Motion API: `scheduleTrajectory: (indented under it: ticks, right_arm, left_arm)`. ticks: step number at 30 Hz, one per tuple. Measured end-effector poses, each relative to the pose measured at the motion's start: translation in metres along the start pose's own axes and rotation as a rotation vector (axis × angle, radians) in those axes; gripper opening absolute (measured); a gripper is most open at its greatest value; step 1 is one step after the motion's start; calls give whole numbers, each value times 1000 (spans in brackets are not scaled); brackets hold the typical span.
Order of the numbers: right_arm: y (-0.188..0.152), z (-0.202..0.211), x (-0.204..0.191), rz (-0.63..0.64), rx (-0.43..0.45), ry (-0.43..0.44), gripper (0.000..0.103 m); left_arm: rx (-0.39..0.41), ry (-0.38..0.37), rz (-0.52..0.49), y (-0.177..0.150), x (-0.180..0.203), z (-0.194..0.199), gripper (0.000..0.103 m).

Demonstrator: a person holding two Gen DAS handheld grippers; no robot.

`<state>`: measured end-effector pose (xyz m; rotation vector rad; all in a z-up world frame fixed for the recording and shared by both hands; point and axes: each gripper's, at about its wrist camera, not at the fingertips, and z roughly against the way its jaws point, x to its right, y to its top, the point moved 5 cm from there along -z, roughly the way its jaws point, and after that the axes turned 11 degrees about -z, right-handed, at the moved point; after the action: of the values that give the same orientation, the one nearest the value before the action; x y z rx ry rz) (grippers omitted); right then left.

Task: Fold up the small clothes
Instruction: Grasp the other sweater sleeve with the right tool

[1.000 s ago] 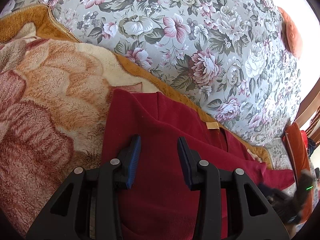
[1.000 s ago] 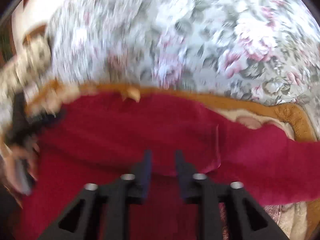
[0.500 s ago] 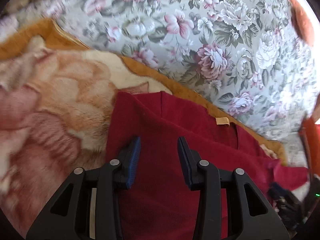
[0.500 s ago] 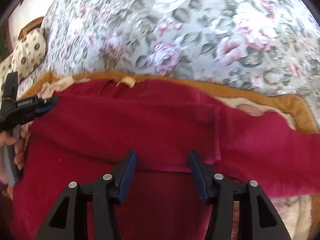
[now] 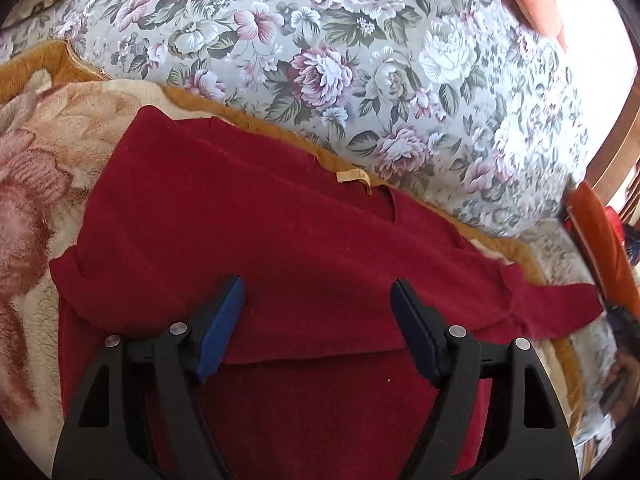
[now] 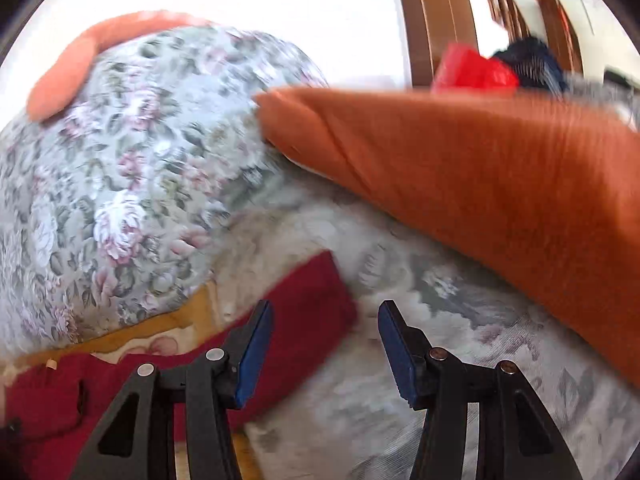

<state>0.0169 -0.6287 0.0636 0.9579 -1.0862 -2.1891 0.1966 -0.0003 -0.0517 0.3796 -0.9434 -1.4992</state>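
Observation:
A dark red long-sleeved top [image 5: 280, 248] lies flat on a fleece blanket, with one side folded over its body and a tan neck label [image 5: 353, 176] at the far edge. My left gripper [image 5: 318, 320] is open and empty, low over the folded edge. One sleeve [image 5: 560, 308] stretches out to the right. In the right wrist view, my right gripper [image 6: 324, 354] is open and empty, and the cuff end of that sleeve [image 6: 308, 304] lies just beside its left finger.
A floral cushion [image 5: 360, 60] backs the blanket [image 5: 36, 168] with its brown border. An orange cushion [image 6: 480, 184] lies at the right, with a red object [image 6: 472, 72] and wooden slats [image 6: 432, 20] behind it.
Both grippers have opened wide. The left one drew back, showing more of the top. The right one swung away to the right, from over the top's body to the sleeve end.

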Motion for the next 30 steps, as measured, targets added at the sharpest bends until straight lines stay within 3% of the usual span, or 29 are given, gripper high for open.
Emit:
scheduleTrajectory:
  ticks: [1,9,14,24,26,30]
  right_arm:
    - [-3,-9,4,-25,-52,17,53]
    - [6,-25,4,-93,-4,144,52]
    - [-4,-22,1,-142,-71,235,25]
    - [-7,-22,-2,-267,-80,215,6]
    - [-16,-12,-38,-226,-90,313,6]
    - [-69,-1,-153,-42,-187,524,6]
  left_arm:
    - [1,6,-6,-1,1,1,75]
    - [-6,24,-29,-2,5,-6,77]
    - [-5,25,-36,-2,6,-7,78]
    - [-3,28,-40,-3,6,-8,78]
    - [-4,32,-44,-3,6,-8,78]
    - [-3,32,-45,-3,6,-9,78]
